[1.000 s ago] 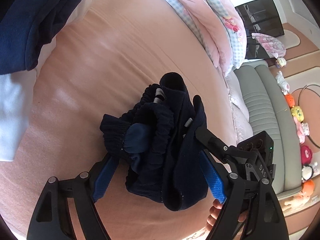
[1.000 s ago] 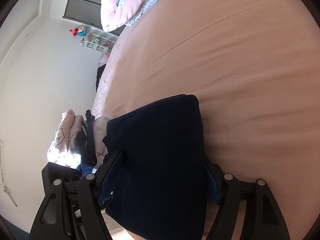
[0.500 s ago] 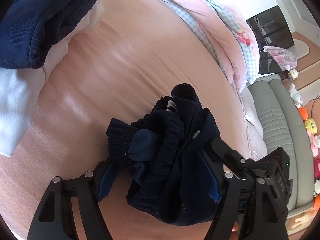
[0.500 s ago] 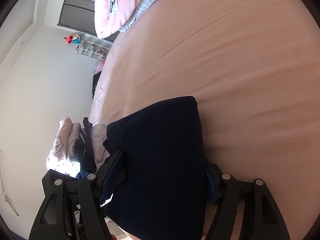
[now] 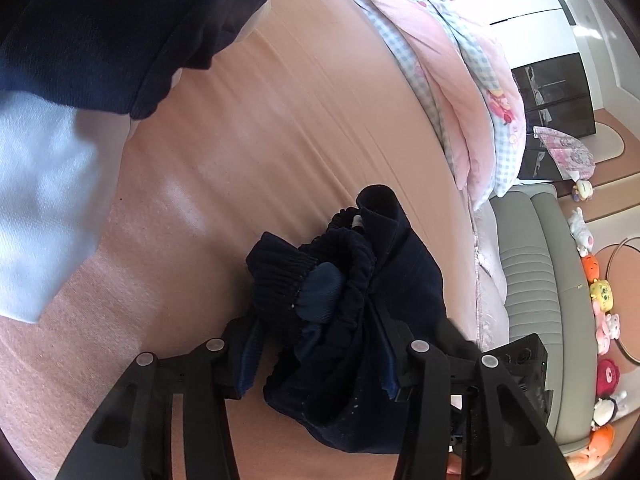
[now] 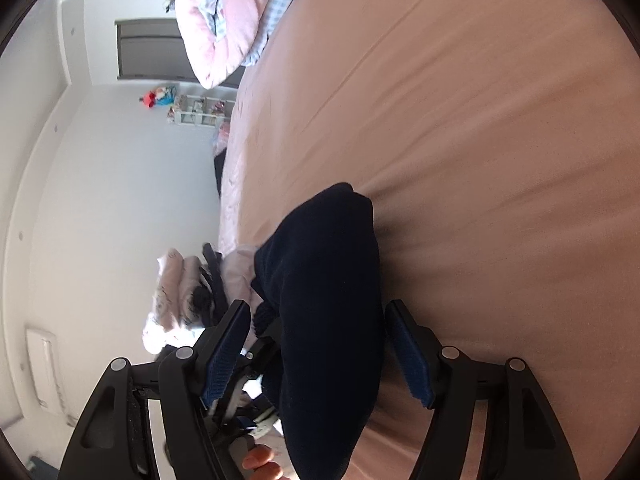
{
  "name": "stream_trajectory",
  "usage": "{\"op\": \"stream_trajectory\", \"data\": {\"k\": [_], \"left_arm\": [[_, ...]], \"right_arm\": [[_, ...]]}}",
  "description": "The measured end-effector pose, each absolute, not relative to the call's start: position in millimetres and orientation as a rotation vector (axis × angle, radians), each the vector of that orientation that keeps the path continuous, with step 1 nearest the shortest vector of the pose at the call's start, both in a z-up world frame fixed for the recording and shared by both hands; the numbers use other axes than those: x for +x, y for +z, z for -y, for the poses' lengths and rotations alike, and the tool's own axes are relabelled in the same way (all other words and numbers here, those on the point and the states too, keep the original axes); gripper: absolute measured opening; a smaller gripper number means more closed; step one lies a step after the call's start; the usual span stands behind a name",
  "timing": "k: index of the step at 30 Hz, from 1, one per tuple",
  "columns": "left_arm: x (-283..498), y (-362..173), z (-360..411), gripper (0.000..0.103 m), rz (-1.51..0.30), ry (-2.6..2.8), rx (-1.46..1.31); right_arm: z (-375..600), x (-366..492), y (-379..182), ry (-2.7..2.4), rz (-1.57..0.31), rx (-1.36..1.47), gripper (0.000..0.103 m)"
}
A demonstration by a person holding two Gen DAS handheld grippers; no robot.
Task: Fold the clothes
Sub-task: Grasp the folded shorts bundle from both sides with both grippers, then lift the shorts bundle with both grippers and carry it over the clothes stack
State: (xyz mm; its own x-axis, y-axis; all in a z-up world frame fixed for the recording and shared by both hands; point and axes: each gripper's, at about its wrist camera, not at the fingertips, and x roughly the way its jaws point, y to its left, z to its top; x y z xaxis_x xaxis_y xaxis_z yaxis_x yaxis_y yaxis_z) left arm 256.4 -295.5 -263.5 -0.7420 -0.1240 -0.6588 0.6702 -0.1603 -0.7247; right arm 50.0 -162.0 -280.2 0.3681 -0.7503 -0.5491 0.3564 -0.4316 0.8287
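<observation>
Your left gripper [image 5: 320, 354], at the bottom centre of the left wrist frame, has its jaws closing on the bunched waistband end of the navy garment [image 5: 344, 304]; both blue pads [image 5: 250, 354] press into the fabric, so the cloth is pinched. The garment lies crumpled on the pink bedsheet [image 5: 260, 128], just below frame centre, with the ribbed elastic band facing the camera.

Your right gripper [image 6: 320, 354], at the bottom centre of the right wrist frame, also has its jaws closing. The folded navy garment passes between its fingers [image 6: 410, 354], but a visible gap remains on each side, so the pads do not yet press on it.

In the upper left of the left wrist frame, another dark blue garment [image 5: 100, 28] lies over a pale blue-white cloth [image 5: 44, 184]. A pink and checked quilt [image 5: 452, 64] lies at the upper right, beside a grey sofa [image 5: 528, 280] at the right edge.
</observation>
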Motion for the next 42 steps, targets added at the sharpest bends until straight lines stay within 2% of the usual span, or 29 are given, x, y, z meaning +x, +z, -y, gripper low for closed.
{"op": "stream_trajectory", "data": {"k": [3, 9, 18, 24, 35, 42], "left_arm": [[256, -264, 296, 0.043, -1.584, -1.958, 0.627], [252, -262, 294, 0.043, -1.534, -1.978, 0.646], [250, -253, 287, 0.042, -1.469, -1.976, 0.654], [247, -235, 276, 0.035, -1.407, -2.024, 0.668], [241, -192, 256, 0.034, -1.33, -2.141, 0.688], [251, -169, 247, 0.034, -1.279, -2.175, 0.656]], "right_arm": [[165, 61, -277, -1.377, 0.306, 1.525, 0.048], [164, 61, -281, -1.414, 0.339, 1.533, 0.042], [166, 68, -262, -1.516, 0.213, 1.444, 0.04], [162, 84, -231, -1.629, 0.052, 1.277, 0.038], [122, 82, -194, -1.69, 0.142, 1.259, 0.038], [118, 100, -168, -1.713, 0.12, 1.228, 0.038]]}}
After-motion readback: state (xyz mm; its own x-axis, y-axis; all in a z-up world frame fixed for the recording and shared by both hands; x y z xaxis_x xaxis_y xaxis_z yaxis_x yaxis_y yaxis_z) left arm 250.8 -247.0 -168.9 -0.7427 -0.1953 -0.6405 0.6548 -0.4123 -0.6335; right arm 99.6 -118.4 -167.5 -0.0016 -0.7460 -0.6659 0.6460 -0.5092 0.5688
